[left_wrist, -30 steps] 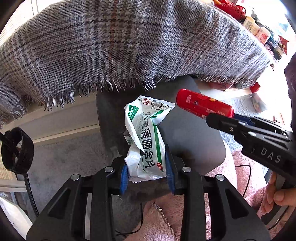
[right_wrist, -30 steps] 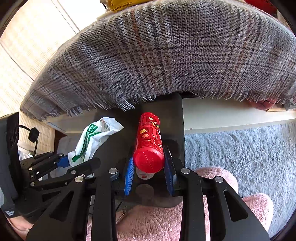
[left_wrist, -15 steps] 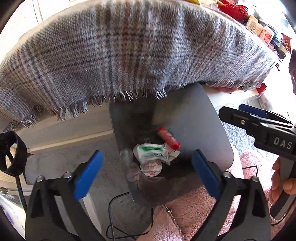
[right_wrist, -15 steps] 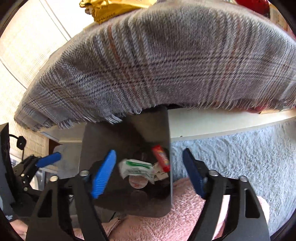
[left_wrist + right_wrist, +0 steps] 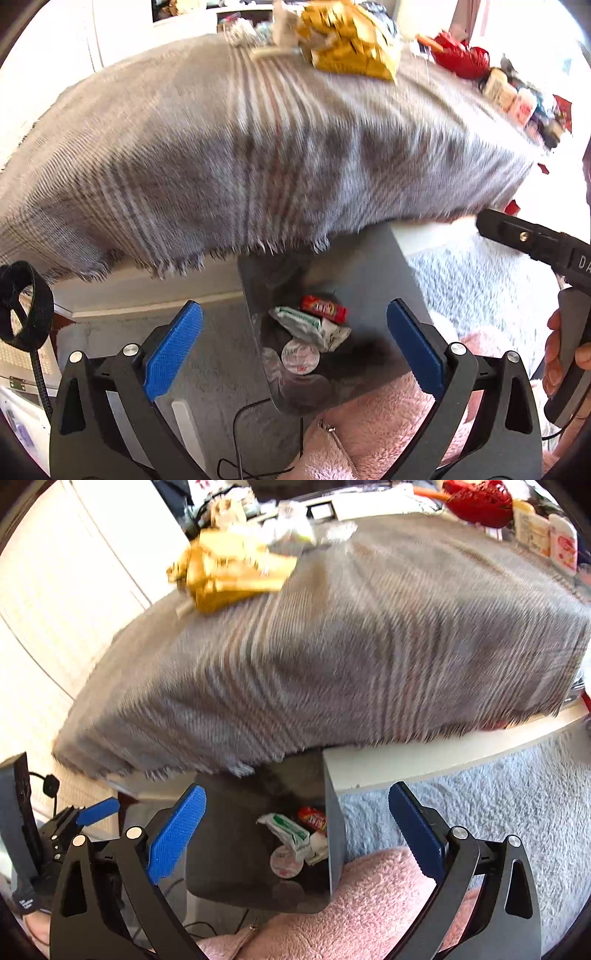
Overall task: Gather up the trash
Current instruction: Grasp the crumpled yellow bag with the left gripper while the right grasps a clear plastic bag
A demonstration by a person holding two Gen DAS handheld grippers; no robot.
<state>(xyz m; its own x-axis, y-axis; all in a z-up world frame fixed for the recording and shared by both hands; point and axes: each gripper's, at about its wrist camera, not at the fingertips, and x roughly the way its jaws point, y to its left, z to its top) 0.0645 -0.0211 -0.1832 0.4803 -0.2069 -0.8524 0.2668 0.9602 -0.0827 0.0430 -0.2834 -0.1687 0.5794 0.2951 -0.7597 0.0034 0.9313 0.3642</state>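
A grey bin (image 5: 373,273) (image 5: 225,845) stands on the floor under the table edge. Inside lie a white-and-green packet (image 5: 306,325) (image 5: 291,832), a red tube (image 5: 323,306) (image 5: 312,818) and a round lid (image 5: 300,356) (image 5: 286,860). My left gripper (image 5: 293,350) is open and empty above the bin. My right gripper (image 5: 295,830) is open and empty above it too; its body shows in the left wrist view (image 5: 535,243). A crumpled yellow wrapper (image 5: 351,48) (image 5: 225,572) lies on the table.
A grey plaid cloth (image 5: 258,147) (image 5: 351,657) covers the table and hangs over its edge. Red items and bottles (image 5: 509,96) (image 5: 546,535) stand at the far right. A pale blue rug (image 5: 480,794) and pink fleece (image 5: 332,904) lie below.
Both grippers opened and dropped the packet and the red tube into the bin. Both have since lifted, bringing the tabletop and yellow wrapper into view.
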